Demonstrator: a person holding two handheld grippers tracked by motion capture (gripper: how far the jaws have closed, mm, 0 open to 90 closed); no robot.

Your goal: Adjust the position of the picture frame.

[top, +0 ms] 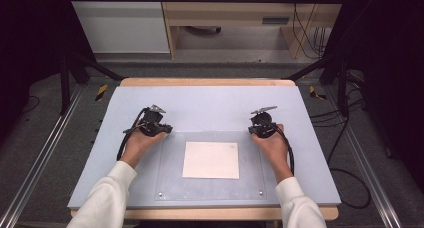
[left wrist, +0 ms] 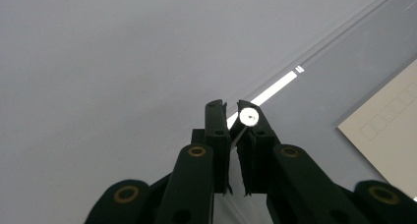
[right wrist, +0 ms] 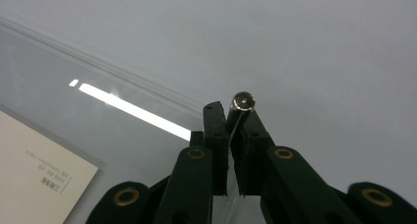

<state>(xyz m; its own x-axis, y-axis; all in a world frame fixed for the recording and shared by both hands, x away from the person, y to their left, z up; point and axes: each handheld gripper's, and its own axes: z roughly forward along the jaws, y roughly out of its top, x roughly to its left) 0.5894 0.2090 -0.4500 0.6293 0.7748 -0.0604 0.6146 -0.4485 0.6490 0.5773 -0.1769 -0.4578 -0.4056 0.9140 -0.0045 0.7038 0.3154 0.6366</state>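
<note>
Clear plastic was the work in hand: a sheet (top: 170,163) lay flat on the grey mat (top: 210,103) over a square of paper (top: 210,160), and the person held it by its two far corners; the step looked like a two-handed pinch at those corners, made either to raise the sheet off the paper or to seat it. At the left, the left hand (top: 140,143) rested low on the mat, forearm angled in from the bottom edge, with the left gripper (top: 165,130) pointing inward at the sheet's far left corner; in the left gripper view its jaws stood almost together, a thin edge of sheet running between them and a bright left stud (left wrist: 249,116) at their tips. At the right, the right hand (top: 272,145) mirrored it, the right gripper (top: 252,130) nipped narrow on the far right corner beside a dark right stud (right wrist: 244,101). Any lift from here would seem to call for both hands rising evenly; the near edge should stay down as a hinge, so the paper beneath does not slide.
</note>
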